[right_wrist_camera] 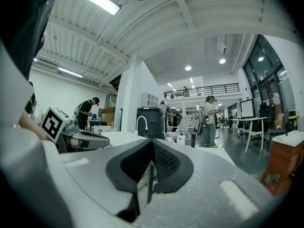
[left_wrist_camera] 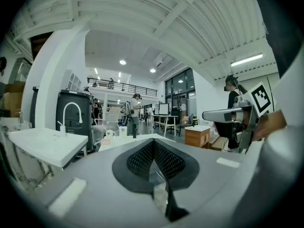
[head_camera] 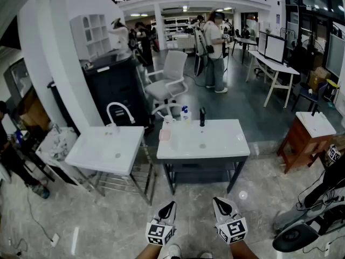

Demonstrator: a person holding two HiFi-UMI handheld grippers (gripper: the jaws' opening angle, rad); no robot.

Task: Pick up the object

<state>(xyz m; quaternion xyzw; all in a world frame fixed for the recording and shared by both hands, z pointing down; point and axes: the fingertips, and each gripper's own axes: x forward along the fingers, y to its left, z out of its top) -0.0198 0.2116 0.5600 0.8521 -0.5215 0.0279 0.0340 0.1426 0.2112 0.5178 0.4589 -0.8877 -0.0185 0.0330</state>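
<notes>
Gripper views alone reveal left gripper [left_wrist_camera: 154, 141] and right gripper [right_wrist_camera: 152, 141] fingers touching.

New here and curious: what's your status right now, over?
Left claw shut, empty. Right claw shut, empty. Nothing picked up; bottle sits on sink counter ahead. Nothing blocking seen.
</notes>
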